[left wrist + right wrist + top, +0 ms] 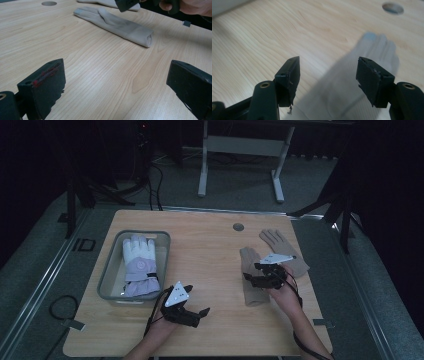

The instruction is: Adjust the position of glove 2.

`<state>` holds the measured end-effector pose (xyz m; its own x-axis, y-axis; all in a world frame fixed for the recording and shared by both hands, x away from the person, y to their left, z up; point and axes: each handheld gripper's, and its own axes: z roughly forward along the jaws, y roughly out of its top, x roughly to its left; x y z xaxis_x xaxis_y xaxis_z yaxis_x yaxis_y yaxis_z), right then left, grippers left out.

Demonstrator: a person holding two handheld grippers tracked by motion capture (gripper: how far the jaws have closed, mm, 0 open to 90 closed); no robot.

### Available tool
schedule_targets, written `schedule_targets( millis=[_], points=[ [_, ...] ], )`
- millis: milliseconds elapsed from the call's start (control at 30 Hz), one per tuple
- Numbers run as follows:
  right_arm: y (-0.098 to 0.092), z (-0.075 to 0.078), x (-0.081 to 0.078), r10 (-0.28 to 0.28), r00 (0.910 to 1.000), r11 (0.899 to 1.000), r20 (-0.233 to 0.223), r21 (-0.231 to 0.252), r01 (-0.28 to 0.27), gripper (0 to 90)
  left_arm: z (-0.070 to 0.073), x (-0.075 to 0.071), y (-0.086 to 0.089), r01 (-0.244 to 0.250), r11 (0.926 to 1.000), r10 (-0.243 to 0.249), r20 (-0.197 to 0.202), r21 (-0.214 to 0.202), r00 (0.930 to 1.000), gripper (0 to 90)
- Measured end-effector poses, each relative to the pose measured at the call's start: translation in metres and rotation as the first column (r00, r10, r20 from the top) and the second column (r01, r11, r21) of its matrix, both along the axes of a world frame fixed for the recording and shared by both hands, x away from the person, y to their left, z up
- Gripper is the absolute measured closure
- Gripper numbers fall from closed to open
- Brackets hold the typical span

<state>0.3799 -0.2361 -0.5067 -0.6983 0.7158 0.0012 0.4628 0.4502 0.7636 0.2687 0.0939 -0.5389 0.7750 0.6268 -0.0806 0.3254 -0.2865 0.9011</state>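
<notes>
Above the near beige glove [251, 282], the right gripper [258, 275] hangs spread, seemingly about to pick; next it must lower and pinch; the left gripper [196, 312] waits spread, empty.

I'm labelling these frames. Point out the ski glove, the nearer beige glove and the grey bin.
ski glove [140, 265], high view, palm.
nearer beige glove [117, 25], left gripper view, palm.
grey bin [111, 266], high view, left wall.

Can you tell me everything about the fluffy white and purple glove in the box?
The white and purple glove looks thick and padded, like a winter glove. Its fingers are white and point toward the far side of the table; the palm part and cuff are pale purple, with a round patch in the middle and a dark strap near the wrist. It lies flat inside the clear grey bin, touching nothing else.
</notes>
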Motion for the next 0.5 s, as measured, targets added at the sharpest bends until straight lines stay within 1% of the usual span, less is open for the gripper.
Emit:
schedule_targets(
  millis=[100, 167, 233, 333, 400, 467, 500],
  points=[
    [-0.01, -0.01, 0.002, -0.026, 0.9995, 1.0, -0.017, -0.007, 0.026, 35.3, -0.002, -0.001, 0.0, -0.002, 1.0, 0.003, 0.008, -0.008, 1.0, 2.4],
    [-0.013, -0.017, 0.003, -0.037, 0.999, 0.999, -0.025, -0.011, 0.037, 35.3, -0.004, -0.001, -0.001, -0.001, 1.0, 0.001, 0.012, 0.005, 0.9999, 2.4],
    [-0.014, -0.022, 0.003, -0.043, 0.9986, 0.999, -0.03, -0.019, 0.043, 35.1, -0.006, -0.002, -0.002, 0.002, 0.9998, -0.002, 0.015, 0.02, 0.9999, 2.4],
    [-0.014, -0.029, 0.005, -0.039, 0.9985, 0.999, -0.037, -0.033, 0.038, 34.7, -0.008, -0.002, -0.003, 0.007, 0.9998, -0.007, 0.006, 0.021, 1.0, 2.4],
    [-0.014, -0.033, 0.007, -0.046, 0.9981, 0.998, -0.042, -0.043, 0.044, 34.6, -0.008, -0.003, -0.003, 0.009, 0.9997, -0.009, 0.009, 0.022, 0.9999, 2.4],
    [-0.013, -0.037, 0.01, -0.05, 0.998, 0.998, -0.04, -0.051, 0.048, 34.6, -0.009, -0.002, -0.003, 0.008, 0.9997, -0.008, 0.004, 0.025, 1.0, 2.5],
    [-0.013, -0.039, 0.011, -0.05, 0.9979, 0.998, -0.041, -0.051, 0.048, 34.6, -0.009, -0.003, -0.003, 0.005, 0.9998, -0.006, 0.005, 0.019, 1.0, 2.5]
  ],
)
